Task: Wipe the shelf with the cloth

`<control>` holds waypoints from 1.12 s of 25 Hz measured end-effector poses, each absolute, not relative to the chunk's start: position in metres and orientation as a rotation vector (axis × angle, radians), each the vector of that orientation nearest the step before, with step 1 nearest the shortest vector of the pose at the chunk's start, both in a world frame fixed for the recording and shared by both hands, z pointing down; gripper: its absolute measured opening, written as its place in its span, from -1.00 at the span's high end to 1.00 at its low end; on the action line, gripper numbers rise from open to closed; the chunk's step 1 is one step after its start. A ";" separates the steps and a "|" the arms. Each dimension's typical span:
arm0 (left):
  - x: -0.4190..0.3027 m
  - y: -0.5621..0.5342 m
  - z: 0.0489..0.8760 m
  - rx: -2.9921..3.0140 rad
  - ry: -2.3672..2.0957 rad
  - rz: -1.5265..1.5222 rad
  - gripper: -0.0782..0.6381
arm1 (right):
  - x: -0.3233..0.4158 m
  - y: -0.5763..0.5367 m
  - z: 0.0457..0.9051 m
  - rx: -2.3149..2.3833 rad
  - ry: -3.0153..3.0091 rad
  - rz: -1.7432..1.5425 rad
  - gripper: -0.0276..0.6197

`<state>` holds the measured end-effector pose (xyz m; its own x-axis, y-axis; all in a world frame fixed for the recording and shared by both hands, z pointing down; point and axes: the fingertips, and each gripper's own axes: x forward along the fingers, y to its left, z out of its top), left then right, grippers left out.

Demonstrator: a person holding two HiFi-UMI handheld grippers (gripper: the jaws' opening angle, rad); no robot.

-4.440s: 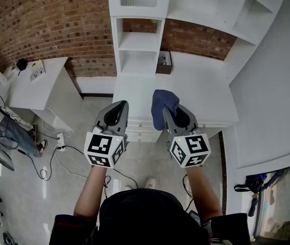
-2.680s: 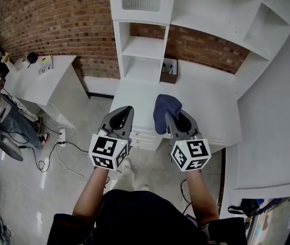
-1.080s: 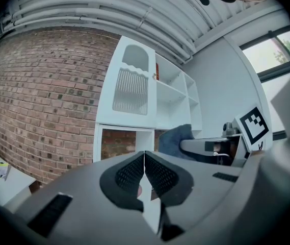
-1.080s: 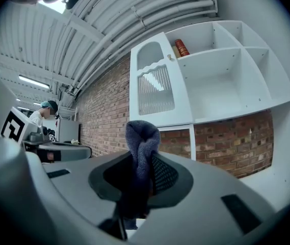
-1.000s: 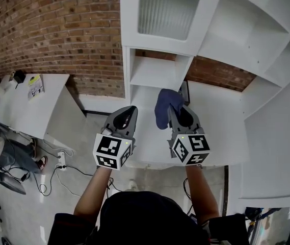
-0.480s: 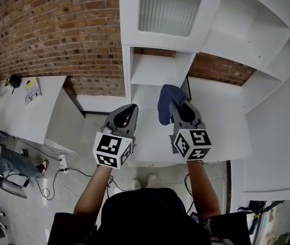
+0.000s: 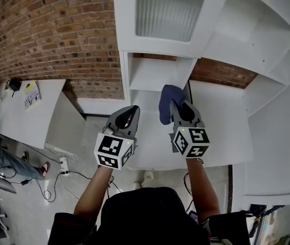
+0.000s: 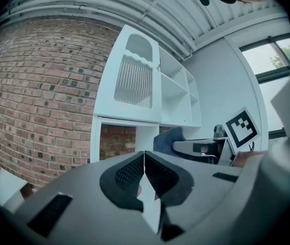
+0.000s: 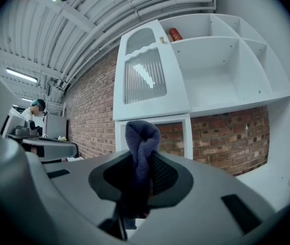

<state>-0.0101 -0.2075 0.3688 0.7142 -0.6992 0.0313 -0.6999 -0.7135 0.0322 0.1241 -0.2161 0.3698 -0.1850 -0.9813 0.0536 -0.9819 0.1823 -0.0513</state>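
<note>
A dark blue cloth [image 7: 169, 101] is pinched in my right gripper [image 7: 178, 108], which is shut on it; the cloth [image 9: 142, 147] sticks up between the jaws in the right gripper view. It hangs in front of the low open compartment [image 7: 155, 73] of the white shelf unit [image 7: 221, 40], above the white desktop [image 7: 216, 121]. My left gripper [image 7: 128, 115] is shut with nothing in it, level with the right one and to its left; its jaws [image 8: 143, 170] meet tip to tip in the left gripper view.
A ribbed-glass cabinet door [image 7: 165, 9] sits above the open compartment. Open white cubbies [image 7: 257, 29] run to the right. A brick wall [image 7: 48, 29] stands behind, and a second white desk [image 7: 20, 111] stands at the left with cables [image 7: 58, 167] on the floor.
Over the last seconds I have come closer to the shelf unit. Both grippers have risen towards the low compartment, the right one still carrying the cloth.
</note>
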 end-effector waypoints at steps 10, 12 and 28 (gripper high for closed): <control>0.010 -0.257 0.368 2.854 -1.223 0.028 0.73 | 0.158 -0.277 0.392 1.997 -2.356 0.178 0.64; 0.013 -0.268 0.369 2.851 -1.234 0.031 0.73 | 0.163 -0.289 0.397 1.990 -2.343 0.179 0.64; 0.027 -0.316 0.377 2.828 -1.286 0.057 0.73 | 0.191 -0.354 0.448 1.959 -2.192 0.249 0.64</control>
